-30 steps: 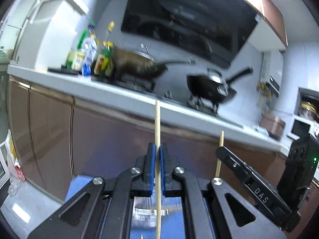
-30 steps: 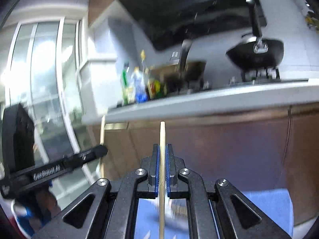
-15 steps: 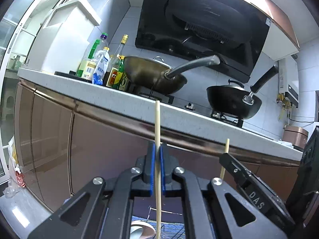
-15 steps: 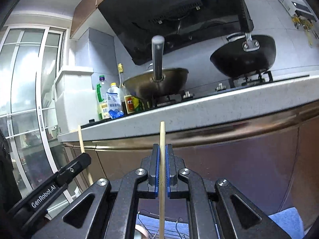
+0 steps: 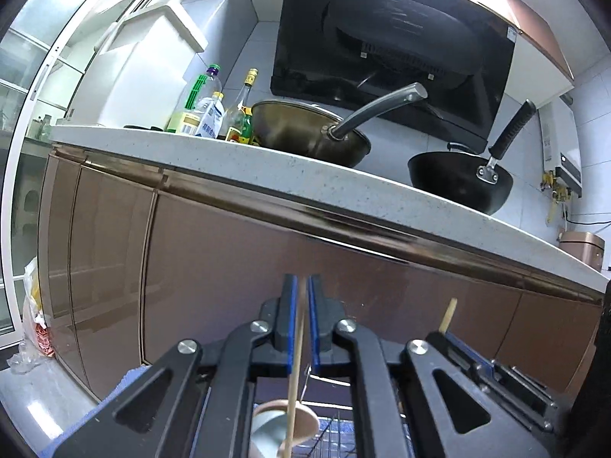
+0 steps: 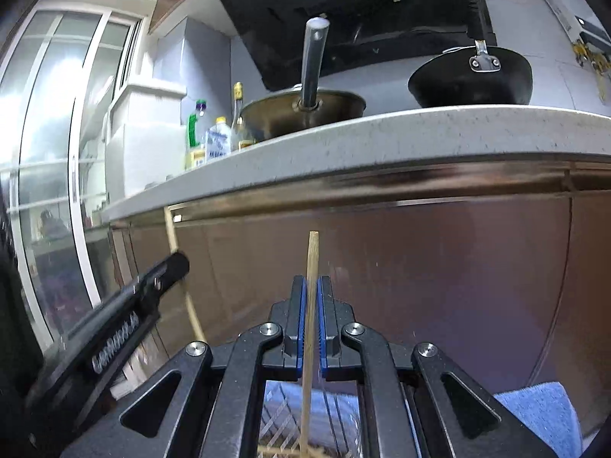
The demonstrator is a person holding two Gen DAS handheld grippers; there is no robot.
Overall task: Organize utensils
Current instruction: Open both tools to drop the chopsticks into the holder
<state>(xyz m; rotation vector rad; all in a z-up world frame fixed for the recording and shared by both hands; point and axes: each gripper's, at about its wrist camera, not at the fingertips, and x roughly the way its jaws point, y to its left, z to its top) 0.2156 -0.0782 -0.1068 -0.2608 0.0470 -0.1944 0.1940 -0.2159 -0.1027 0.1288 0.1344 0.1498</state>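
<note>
In the left wrist view my left gripper point(image 5: 300, 286) has its blue pads slightly apart. A wooden chopstick point(image 5: 294, 378) stands blurred in the gap and slants down toward a cup point(image 5: 284, 427) below. In the right wrist view my right gripper point(image 6: 312, 286) is shut on a second wooden chopstick point(image 6: 311, 267), held upright, its tip above the pads. The right gripper point(image 5: 477, 362) and its chopstick tip point(image 5: 447, 315) show at the lower right of the left wrist view. The left gripper point(image 6: 126, 328) and its chopstick point(image 6: 179, 267) show at the left of the right wrist view.
A wire rack point(image 5: 343, 435) lies below both grippers on a blue cloth point(image 6: 542, 416). Ahead are brown cabinet doors point(image 5: 229, 267) under a speckled counter point(image 5: 305, 175). On it stand two woks point(image 5: 309, 137), point(image 5: 458, 179) and several bottles point(image 5: 210, 110).
Both grippers have dropped lower toward the rack. The left pads have parted and its chopstick has slid down, its top no longer above the pads. The right chopstick stays gripped.
</note>
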